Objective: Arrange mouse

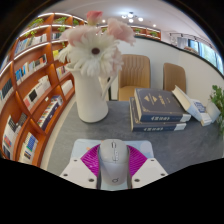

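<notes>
A light grey computer mouse (113, 160) sits between my two fingers, its body filling the gap between the magenta pads (92, 158). Both pads press against its sides and it is held above the grey table (175, 145). My gripper (113, 168) is shut on the mouse. The mouse's front end points toward the vase and books beyond the fingers.
A white vase (92, 98) with pale flowers (93, 45) stands just beyond the fingers to the left. A stack of books (158, 108) lies beyond to the right. Wooden bookshelves (30, 85) line the left; two chairs (135, 75) stand behind the table.
</notes>
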